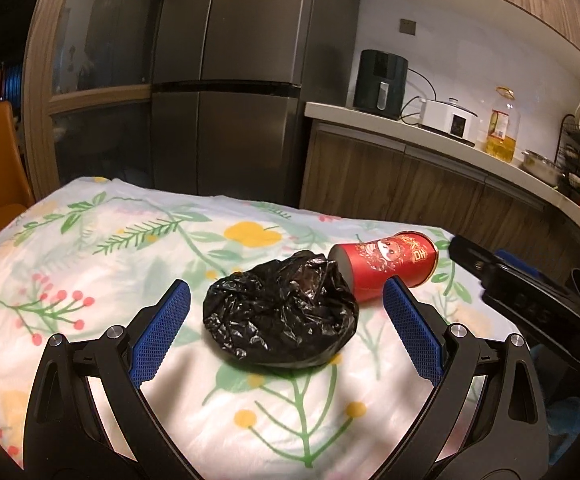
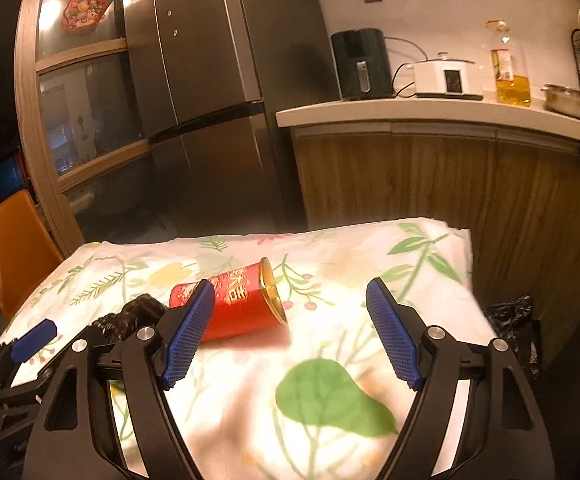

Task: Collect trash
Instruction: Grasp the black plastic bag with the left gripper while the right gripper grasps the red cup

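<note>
The crumpled black bag [image 1: 281, 309] lies near the middle of the floral tablecloth [image 1: 90, 248], with the red canister [image 1: 387, 268] on its side just to its right and a little farther off, apparently touching it. The bag looks light, soft and slippery, so it would likely crush and shift under a pinch; a bunched fold near its top seems the safest place to take it. The canister looks stiff and light but free to roll, and is best gripped across its round body. The left gripper [image 1: 286, 294] hovers low over the cloth, level and aimed forward, jaws spread wide either side of the bag and holding nothing. The right gripper [image 2: 290, 294] is likewise wide apart and empty, the canister just inside its left finger.
</note>
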